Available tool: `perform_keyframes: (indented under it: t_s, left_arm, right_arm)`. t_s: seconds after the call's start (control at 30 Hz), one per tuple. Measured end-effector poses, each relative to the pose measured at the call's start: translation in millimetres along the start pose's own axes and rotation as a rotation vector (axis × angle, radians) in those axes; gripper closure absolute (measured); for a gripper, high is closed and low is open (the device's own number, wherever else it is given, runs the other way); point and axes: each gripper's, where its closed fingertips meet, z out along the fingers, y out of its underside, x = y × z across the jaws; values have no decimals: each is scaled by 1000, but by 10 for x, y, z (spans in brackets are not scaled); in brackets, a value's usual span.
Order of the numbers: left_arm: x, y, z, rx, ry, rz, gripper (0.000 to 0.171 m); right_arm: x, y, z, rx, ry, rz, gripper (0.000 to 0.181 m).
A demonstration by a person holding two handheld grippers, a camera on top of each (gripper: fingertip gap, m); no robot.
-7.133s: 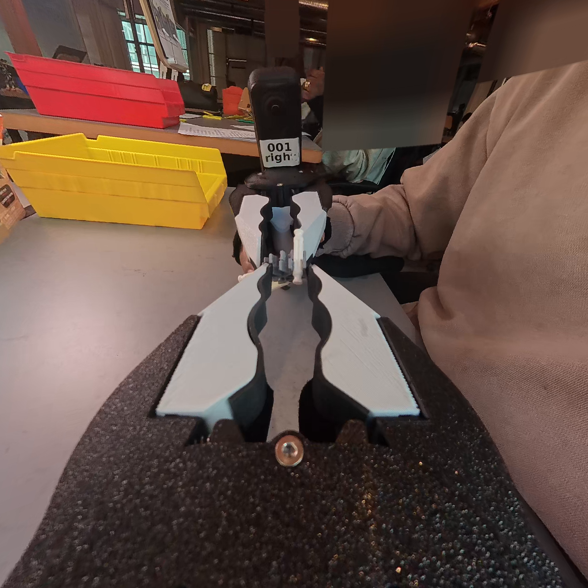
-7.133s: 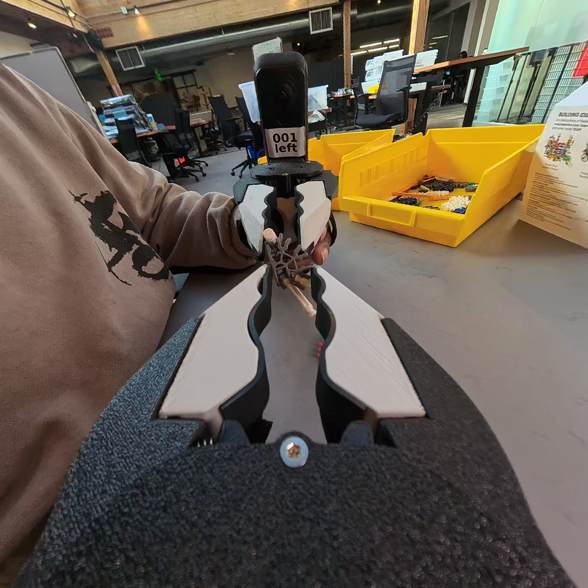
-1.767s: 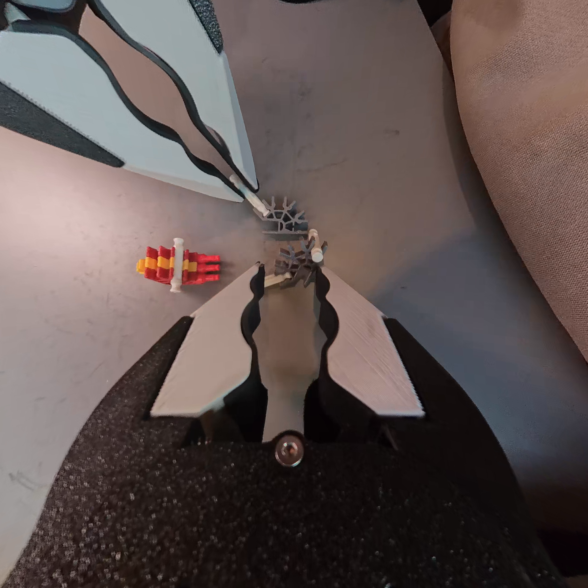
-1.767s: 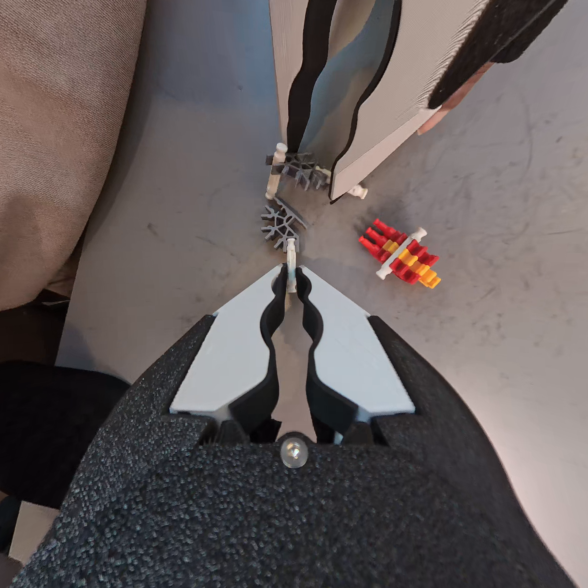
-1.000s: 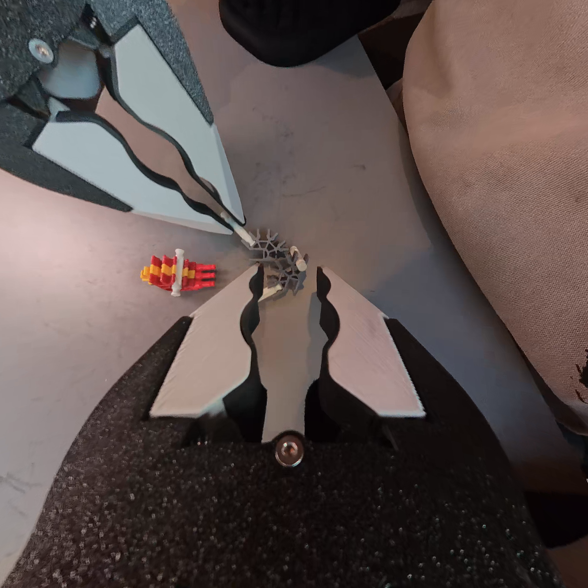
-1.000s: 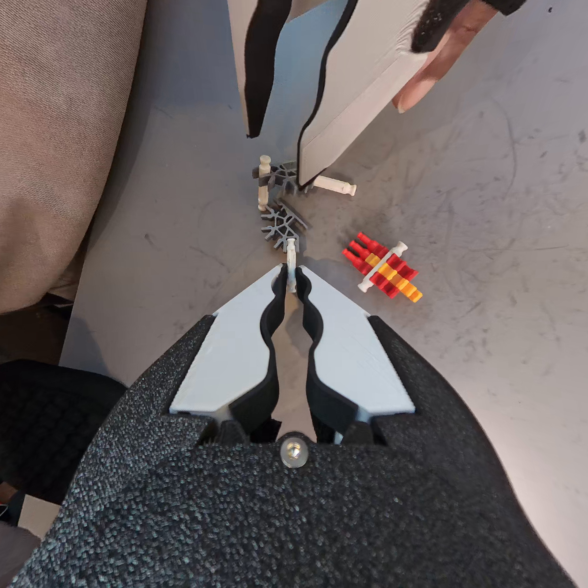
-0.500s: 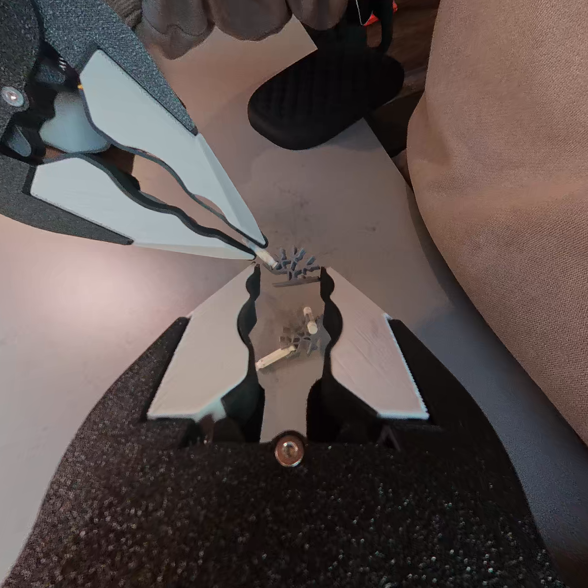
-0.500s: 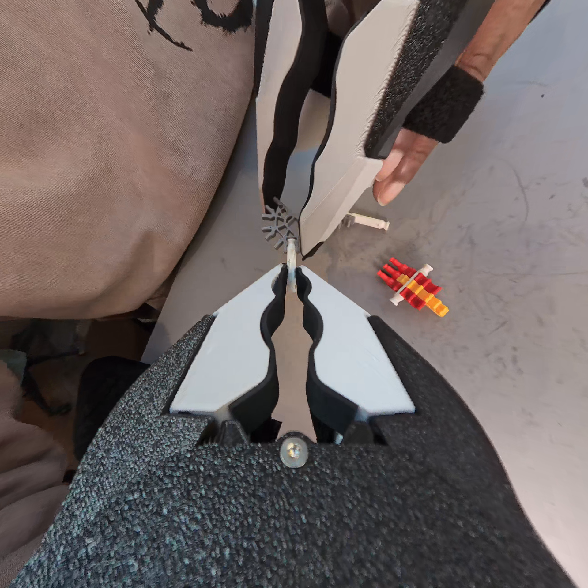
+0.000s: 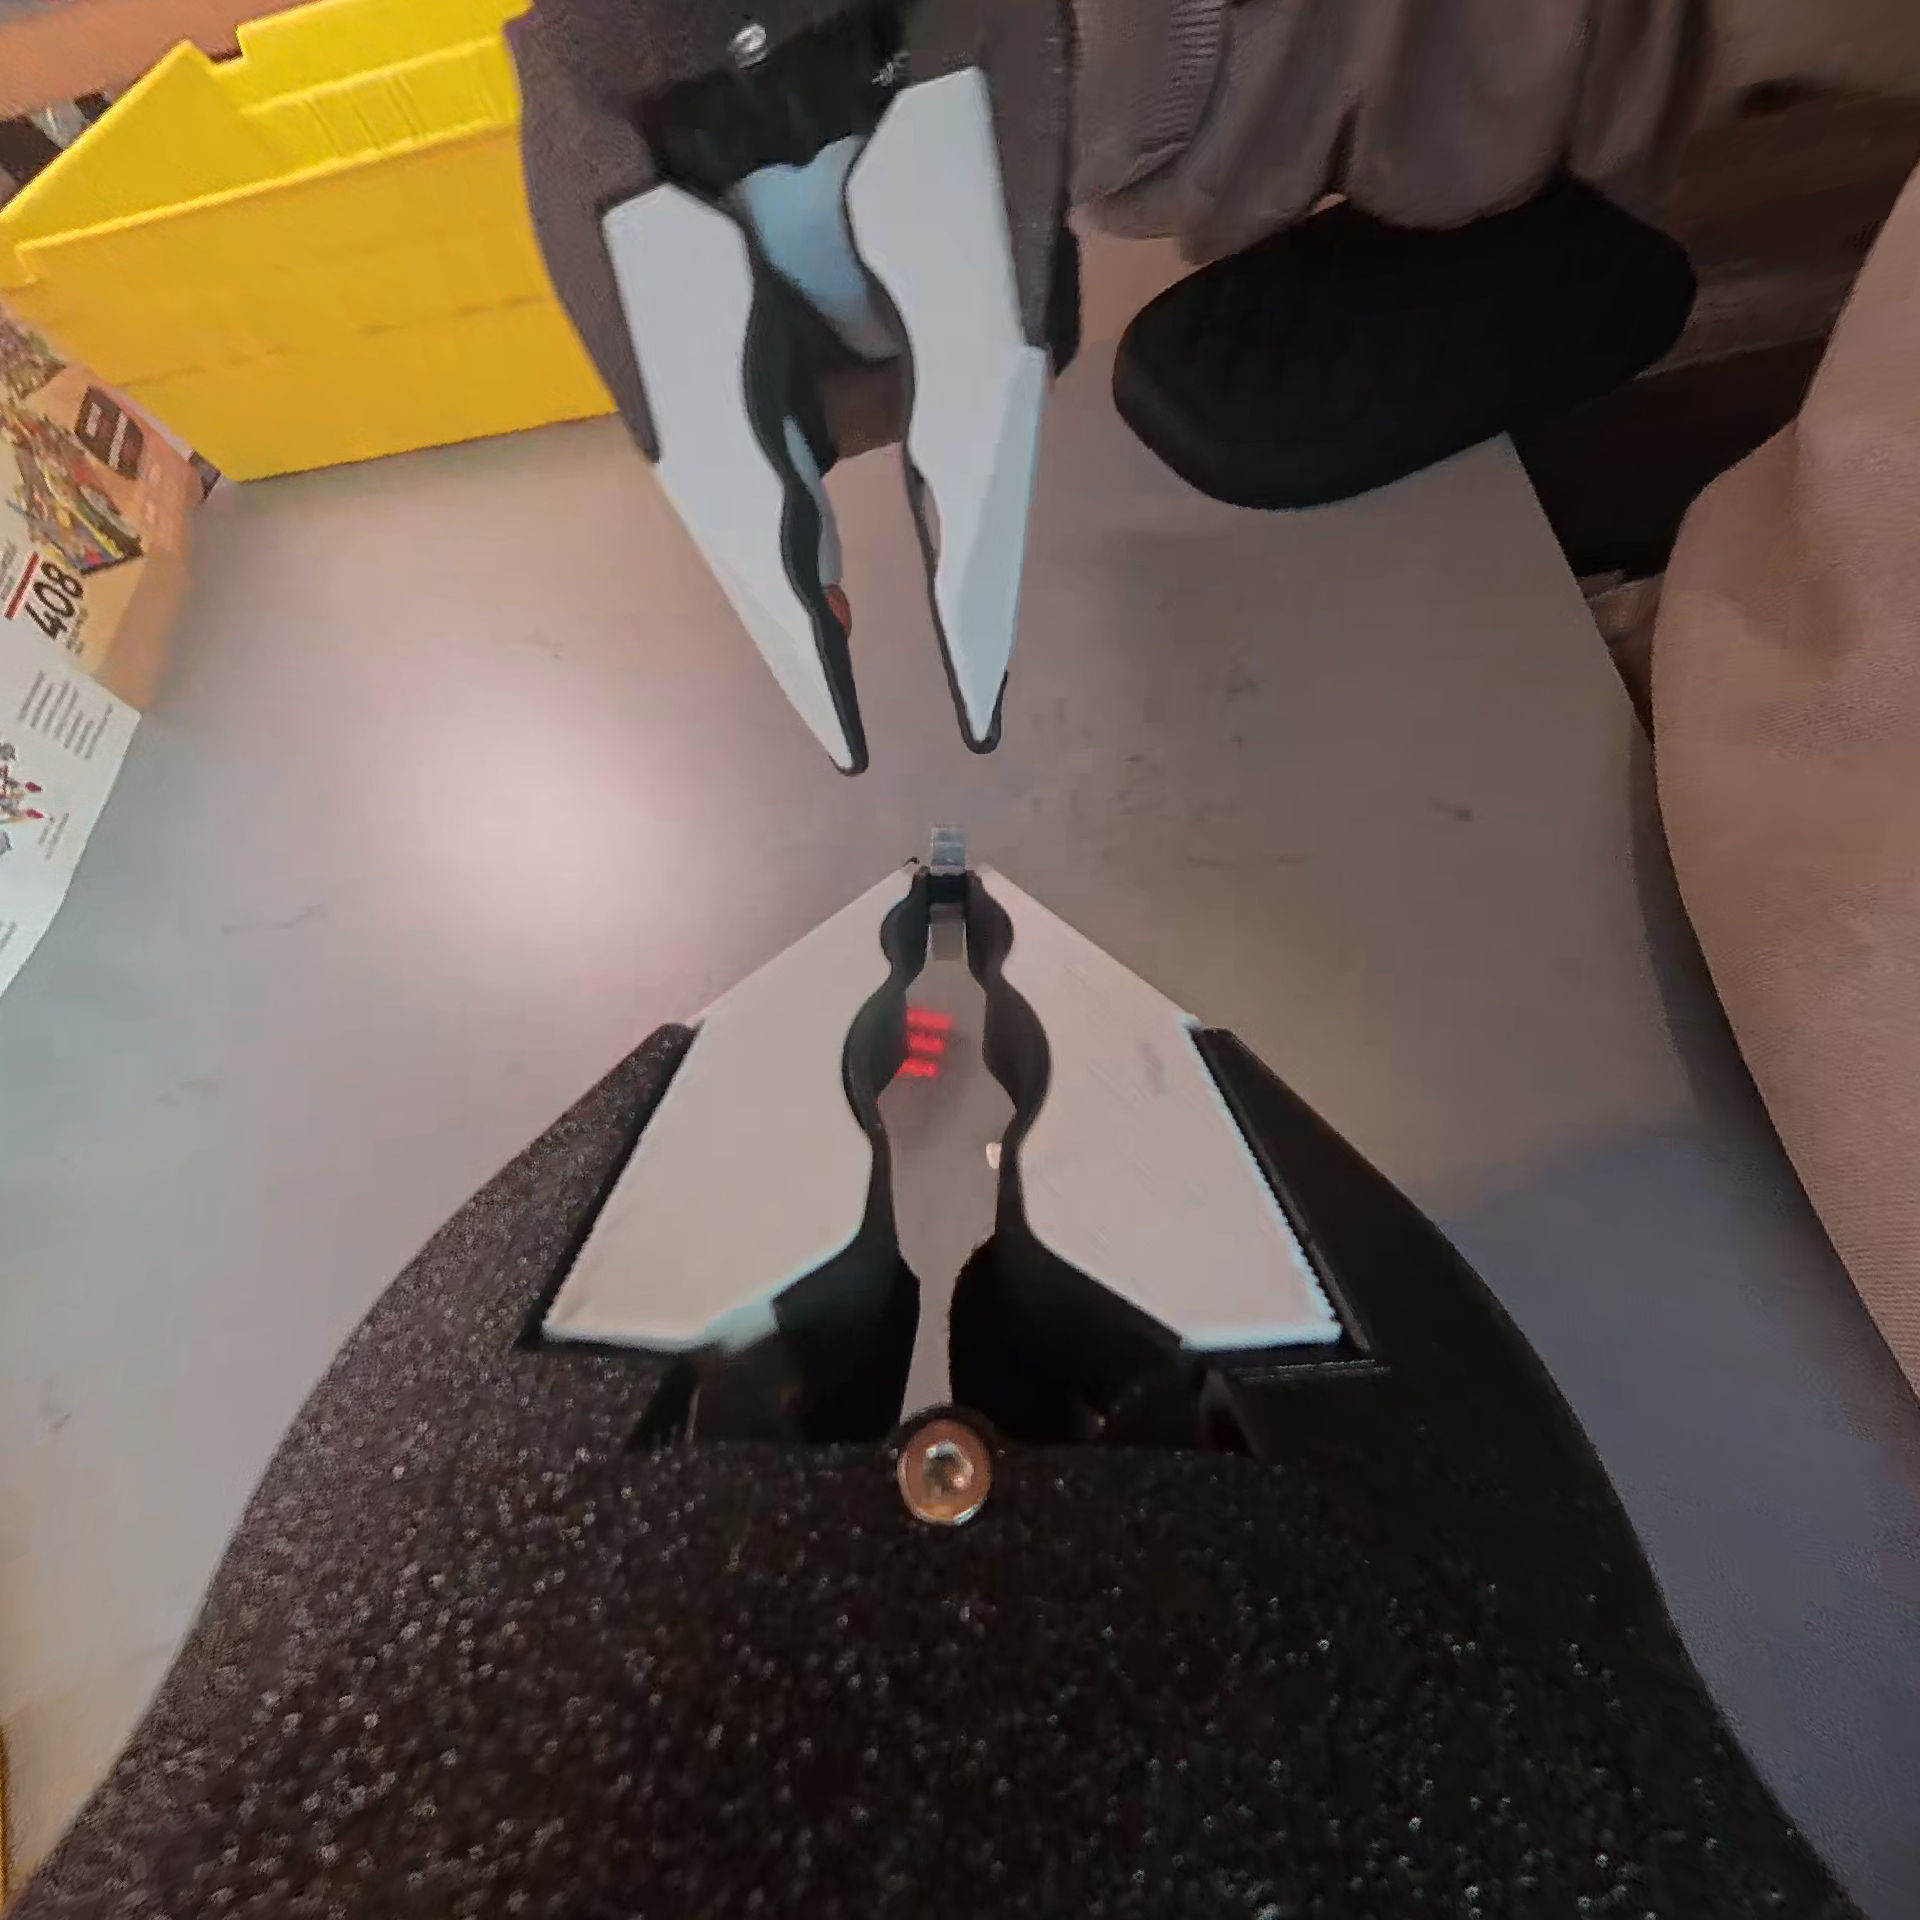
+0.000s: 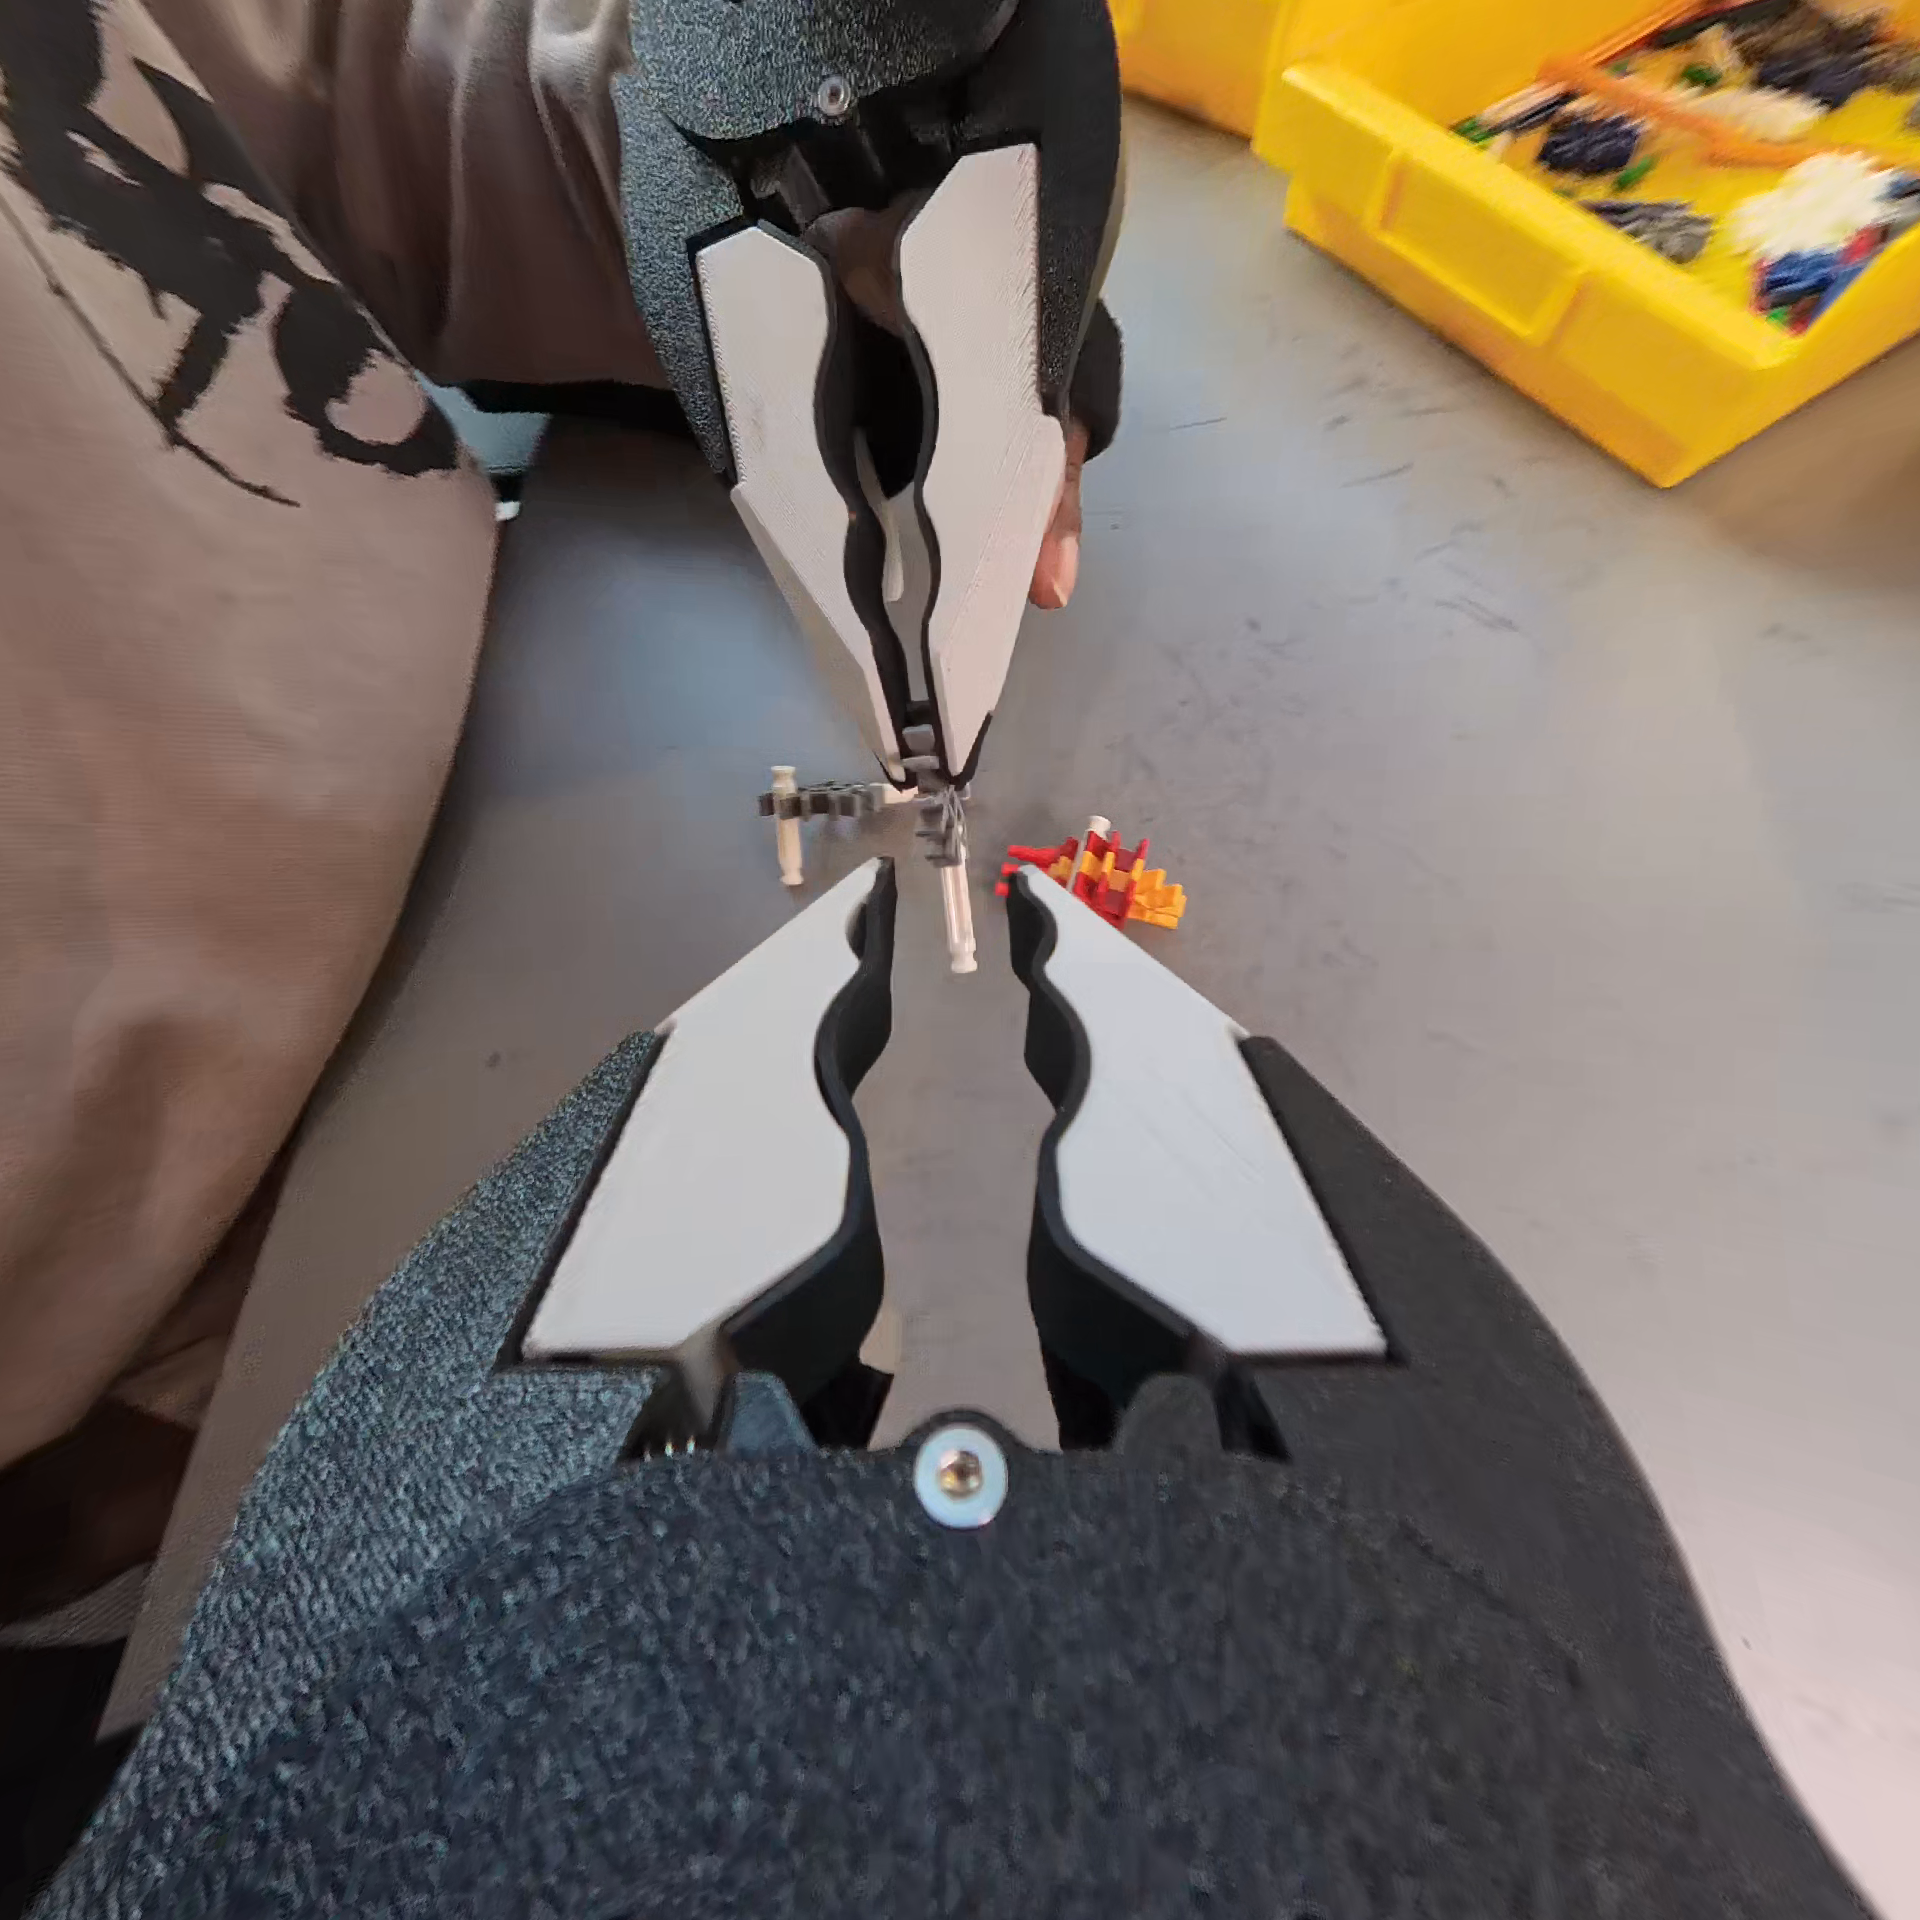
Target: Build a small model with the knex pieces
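Where the two wrist views face each other over the grey desk, the left gripper has its jaws closed on a small grey connector piece whose end pokes out past the tips. Seen from the right wrist view, that same left gripper points down toward the desk, and the grey snowflake-shaped connector pinched at its tips carries a white rod that slants toward the camera.

By contrast, the right gripper has its jaws spread apart and grips nothing; the white rod's free end lies in the gap between its tips without touching either finger. From the left wrist view the right gripper hangs just beyond the held piece, tips apart.

A second grey connector with a white rod lies flat on the desk near the edge beside the person's tan sweatshirt. A red, orange and yellow cluster rests on the desk just beside the right gripper's right finger. Toward the far corner sits a yellow bin holding mixed pieces; a printed sheet lies at the left edge.
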Motion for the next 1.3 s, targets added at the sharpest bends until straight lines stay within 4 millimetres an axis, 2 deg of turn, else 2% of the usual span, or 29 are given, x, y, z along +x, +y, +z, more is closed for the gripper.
perform_keyframes:
  t_s: [0.07,0.17,0.27,0.3,0.4,0.53,0.63,0.73,0.83,0.9,1.0,1.17,1.3]
  left_arm:
    - [-52,39,25,-19,-21,-37,166]
    - [-46,58,88,-30,-28,-60,166]
    - [48,64,162,-46,-7,-35,166]
    - [65,77,179,-58,-10,-15,166]
    - [125,107,162,-76,17,34,165]
    - [170,78,-65,-38,124,11,146]
    - [284,233,-210,-93,246,-24,141]
    - [376,455,-183,-201,292,-19,131]
    - [420,549,-74,-248,284,30,121]
    - [463,610,-11,-280,290,53,123]
    - [490,584,15,-260,296,85,145]
    - [558,520,-60,-215,335,131,146]
    - [576,482,-83,-198,332,163,146]
  right_arm:
    - [14,-5,5,29,148,-24,162]
    - [50,80,70,-36,359,-84,165]
    - [-2,146,178,-107,427,-181,169]
    - [-20,159,210,-122,424,-213,176]
    - [-49,182,265,-148,377,-290,177]
    - [-81,219,304,-183,329,-475,177]
    - [-102,290,356,-246,323,-650,177]
    - [-176,342,448,-293,302,-836,177]
    - [-226,340,522,-305,280,-959,178]
    - [-238,319,553,-303,266,-1016,178]
    - [-256,296,593,-302,251,-1112,178]
    - [-350,284,672,-285,214,-1234,177]
    - [-402,295,709,-264,200,-1262,175]
